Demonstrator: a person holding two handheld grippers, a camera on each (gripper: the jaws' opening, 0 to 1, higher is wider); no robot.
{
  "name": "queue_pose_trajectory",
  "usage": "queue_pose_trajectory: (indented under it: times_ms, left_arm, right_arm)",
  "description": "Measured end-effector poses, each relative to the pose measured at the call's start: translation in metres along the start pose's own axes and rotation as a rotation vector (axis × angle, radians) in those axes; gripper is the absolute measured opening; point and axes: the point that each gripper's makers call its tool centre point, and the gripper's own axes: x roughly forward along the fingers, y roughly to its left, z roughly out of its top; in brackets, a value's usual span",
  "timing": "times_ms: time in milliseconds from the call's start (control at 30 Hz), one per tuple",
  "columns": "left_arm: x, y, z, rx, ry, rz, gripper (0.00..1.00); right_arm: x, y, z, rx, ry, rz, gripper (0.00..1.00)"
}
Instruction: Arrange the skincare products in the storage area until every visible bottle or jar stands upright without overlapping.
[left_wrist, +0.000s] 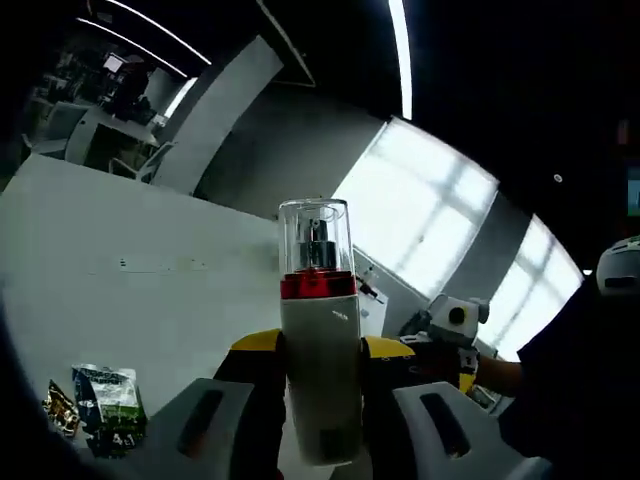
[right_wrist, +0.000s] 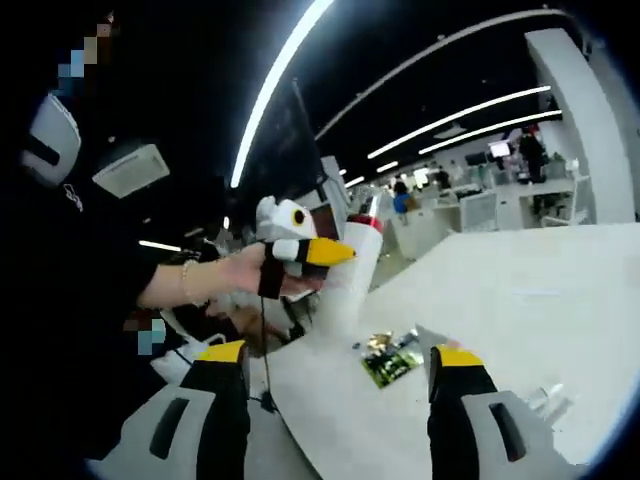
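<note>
A pump bottle (left_wrist: 320, 380) with a clear cap, a red collar and a pale body stands upright between my left gripper's (left_wrist: 320, 352) jaws, which are shut on its body. In the right gripper view the same bottle (right_wrist: 352, 285) shows beyond a hand holding the left gripper (right_wrist: 318, 255), with its base near the corner of the white table (right_wrist: 520, 300). I cannot tell whether it touches the table. My right gripper (right_wrist: 340, 365) is open with nothing between its yellow-tipped fingers, low over the table's near edge.
Small green and brown sachets (left_wrist: 98, 405) lie on the table, also seen in the right gripper view as sachets (right_wrist: 390, 360) just past the open jaws. A small clear item (right_wrist: 545, 400) lies at the lower right. The right gripper (left_wrist: 452, 335) and a person's sleeve show to the right.
</note>
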Motion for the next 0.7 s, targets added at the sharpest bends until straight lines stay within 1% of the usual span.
queue_pose_trajectory:
  times_ms: [33,100,167,233,300,333,400,467,533,600,700]
  left_arm:
    - [0.0,-0.011,-0.001,0.011,-0.005,-0.031,0.22]
    - [0.0,-0.027,-0.003,0.022,-0.003,-0.064,0.22]
    - [0.0,-0.041,-0.005,0.038,-0.002,-0.089,0.22]
    - [-0.001,-0.051,-0.006,0.054,0.005,-0.113,0.22]
    - [-0.001,-0.064,-0.007,0.063,0.008,-0.145,0.22]
    - [-0.001,-0.072,-0.008,0.072,0.015,-0.166,0.22]
    - [-0.001,-0.084,-0.011,0.103,0.021,-0.201,0.22]
    - [-0.001,-0.093,-0.015,0.112,0.029,-0.216,0.22]
    - [-0.001,-0.098,-0.017,0.124,0.039,-0.238,0.22]
    - [-0.001,-0.102,-0.021,0.129,0.048,-0.254,0.22]
    - [0.0,-0.109,-0.024,0.13,0.046,-0.273,0.22]
  right_arm:
    - [0.0,0.003,0.008,-0.001,-0.019,0.02,0.65]
    - [-0.001,0.002,0.021,0.003,-0.048,0.018,0.67]
    - [-0.002,0.002,0.03,0.005,-0.067,0.02,0.7]
    - [-0.002,0.004,0.039,-0.005,-0.076,0.029,0.68]
    - [-0.001,0.008,0.047,-0.012,-0.087,0.051,0.63]
    - [0.001,0.012,0.051,-0.009,-0.093,0.069,0.61]
    - [0.005,0.021,0.057,0.001,-0.104,0.106,0.6]
    - [0.008,0.028,0.061,0.007,-0.116,0.135,0.6]
    - [0.011,0.039,0.069,0.022,-0.142,0.188,0.6]
    - [0.014,0.049,0.074,0.042,-0.15,0.235,0.6]
    - [0.02,0.056,0.074,0.054,-0.14,0.271,0.56]
